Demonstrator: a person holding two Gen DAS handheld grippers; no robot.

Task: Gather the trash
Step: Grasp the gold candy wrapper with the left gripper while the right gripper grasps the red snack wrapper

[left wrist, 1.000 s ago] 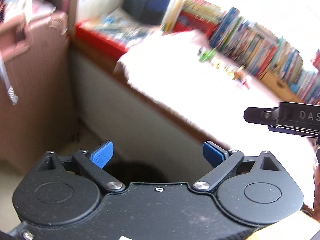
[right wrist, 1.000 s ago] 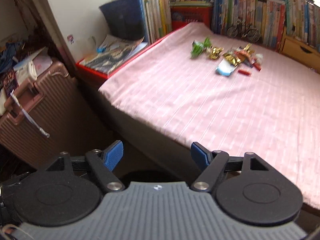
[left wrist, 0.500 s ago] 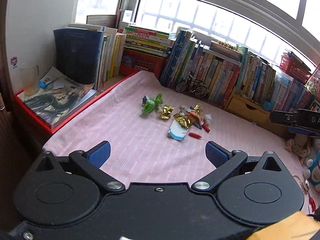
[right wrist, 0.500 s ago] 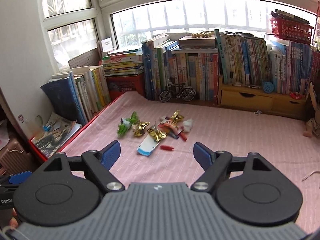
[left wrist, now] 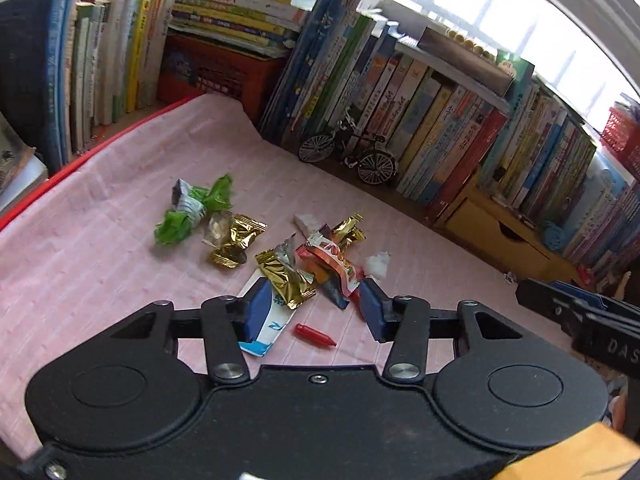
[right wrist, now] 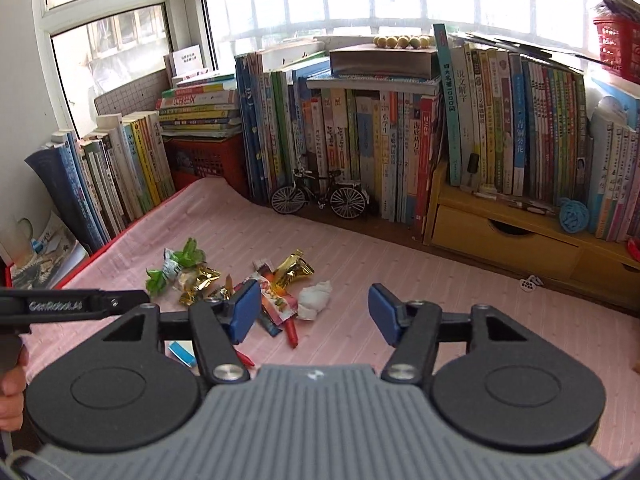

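On the pink striped cloth (left wrist: 100,264), a small red pointed cap (left wrist: 315,336) lies tip rightward between the narrowing, empty left gripper (left wrist: 314,312). The right gripper (right wrist: 312,314), closing too, hovers tilted down over crumpled wrappers (right wrist: 280,300).

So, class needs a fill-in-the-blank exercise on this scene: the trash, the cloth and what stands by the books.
1. The wrappers lie on a striped cloth whose colour is ____.
2. The twisted wrapper furthest left in the pile is ____.
3. In front of the upright books stands a small model ____.
4. The pads on the fingers of the right gripper are ____.

Missing words: pink; green; bicycle; blue
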